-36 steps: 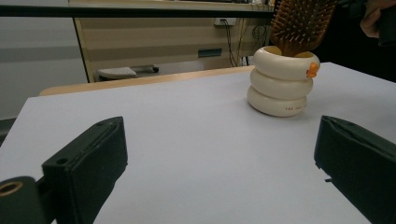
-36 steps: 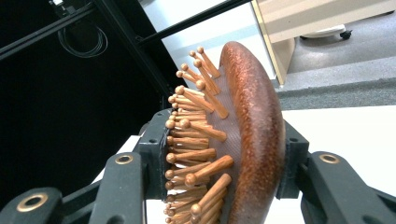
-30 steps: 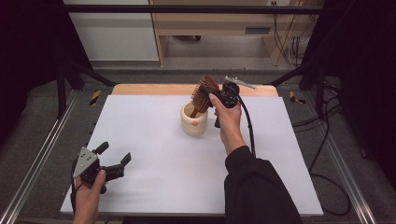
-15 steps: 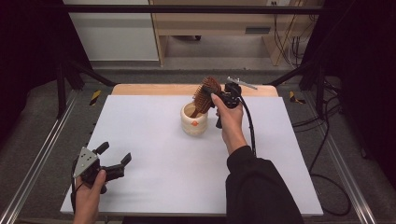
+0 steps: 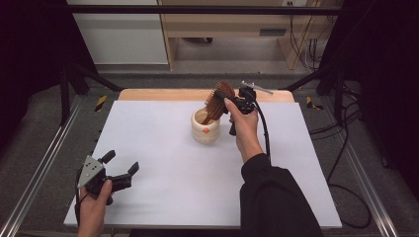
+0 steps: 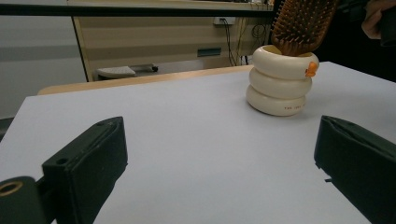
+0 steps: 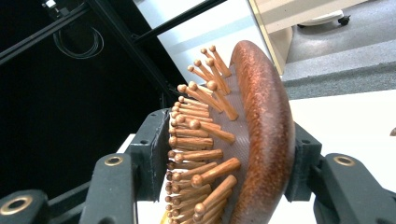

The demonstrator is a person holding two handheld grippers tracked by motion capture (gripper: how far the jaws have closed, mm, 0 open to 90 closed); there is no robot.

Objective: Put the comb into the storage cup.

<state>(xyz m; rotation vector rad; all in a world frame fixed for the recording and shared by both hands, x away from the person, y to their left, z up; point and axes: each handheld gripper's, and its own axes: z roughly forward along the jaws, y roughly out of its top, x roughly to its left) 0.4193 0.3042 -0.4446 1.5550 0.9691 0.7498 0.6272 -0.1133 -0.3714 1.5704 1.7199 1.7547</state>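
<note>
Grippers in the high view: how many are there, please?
2. The left gripper is at the near left of the white table, jaws open and empty. The right gripper is at the far side, beside the hairbrush standing in the cream cup.

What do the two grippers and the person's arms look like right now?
The left gripper is black with blocky jaws and a grey three-cornered plate on top. The right gripper is black too, with brass-coloured rivets on its arms, and a black cable trails from it along the black sleeve. The left hand has no sleeve in view.
</note>
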